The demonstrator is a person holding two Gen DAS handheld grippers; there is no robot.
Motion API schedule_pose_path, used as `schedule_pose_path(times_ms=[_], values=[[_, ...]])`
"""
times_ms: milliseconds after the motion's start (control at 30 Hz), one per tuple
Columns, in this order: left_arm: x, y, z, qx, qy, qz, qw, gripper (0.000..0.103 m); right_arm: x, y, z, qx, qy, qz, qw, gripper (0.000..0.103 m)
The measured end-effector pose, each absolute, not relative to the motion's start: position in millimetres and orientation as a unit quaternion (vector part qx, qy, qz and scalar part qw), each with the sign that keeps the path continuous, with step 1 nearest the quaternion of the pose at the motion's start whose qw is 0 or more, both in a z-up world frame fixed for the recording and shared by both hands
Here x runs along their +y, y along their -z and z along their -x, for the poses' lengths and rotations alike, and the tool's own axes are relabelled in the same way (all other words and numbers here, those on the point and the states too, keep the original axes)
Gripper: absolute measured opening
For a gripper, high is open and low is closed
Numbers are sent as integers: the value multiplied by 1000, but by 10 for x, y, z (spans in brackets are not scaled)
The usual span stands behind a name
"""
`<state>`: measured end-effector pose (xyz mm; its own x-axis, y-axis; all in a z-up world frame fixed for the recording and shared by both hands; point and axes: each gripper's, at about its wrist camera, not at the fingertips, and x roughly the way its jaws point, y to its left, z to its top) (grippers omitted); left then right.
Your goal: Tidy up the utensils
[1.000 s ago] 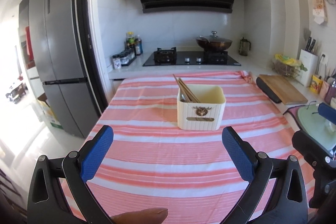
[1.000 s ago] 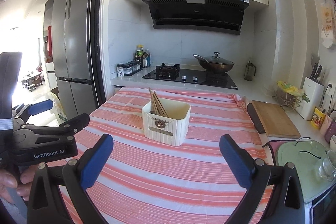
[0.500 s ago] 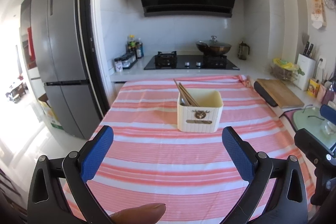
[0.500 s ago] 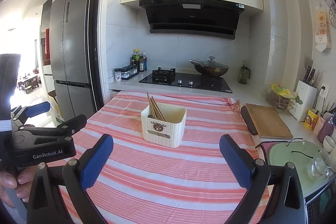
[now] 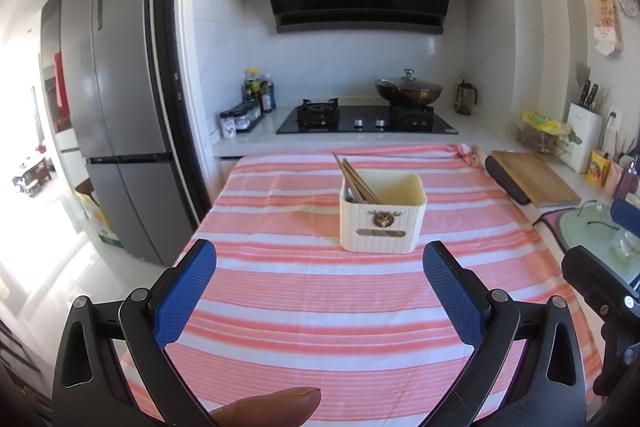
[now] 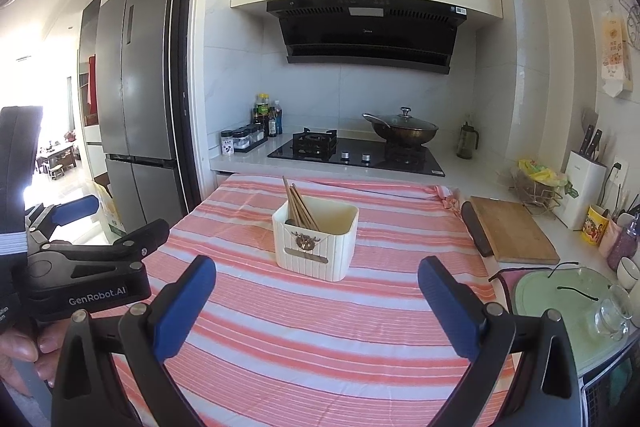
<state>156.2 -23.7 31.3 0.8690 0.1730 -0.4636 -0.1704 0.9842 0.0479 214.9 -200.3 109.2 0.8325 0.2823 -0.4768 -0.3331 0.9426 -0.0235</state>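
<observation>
Left gripper (image 5: pixel 320 291), right gripper (image 6: pixel 316 301): jaws spread, empty. Cream ribbed plastic utensil caddy (image 5: pixel 382 215) mid striped pink tablecloth (image 5: pixel 320 311), brown wooden chopsticks (image 5: pixel 354 177) inside, maybe spoon. Risk: nudged caddy tips.

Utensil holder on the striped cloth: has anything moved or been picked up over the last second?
Nothing was taken hold of or let go. Both cameras pulled back and tilted up a little, so the utensil holder looks smaller and farther off, most clearly in the right wrist view. The left gripper and right gripper kept their jaws wide apart and empty. The chopsticks stayed leaning in the holder's left side on the tablecloth.
</observation>
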Motion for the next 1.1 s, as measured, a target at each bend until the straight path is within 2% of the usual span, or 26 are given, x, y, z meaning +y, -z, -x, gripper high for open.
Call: schedule_pose_path(times_ms=[1100], values=[[-236, -288, -1594, 245, -89, 0, 966, 103, -1970, -1069, -2129, 246, -154, 56, 955, 103]])
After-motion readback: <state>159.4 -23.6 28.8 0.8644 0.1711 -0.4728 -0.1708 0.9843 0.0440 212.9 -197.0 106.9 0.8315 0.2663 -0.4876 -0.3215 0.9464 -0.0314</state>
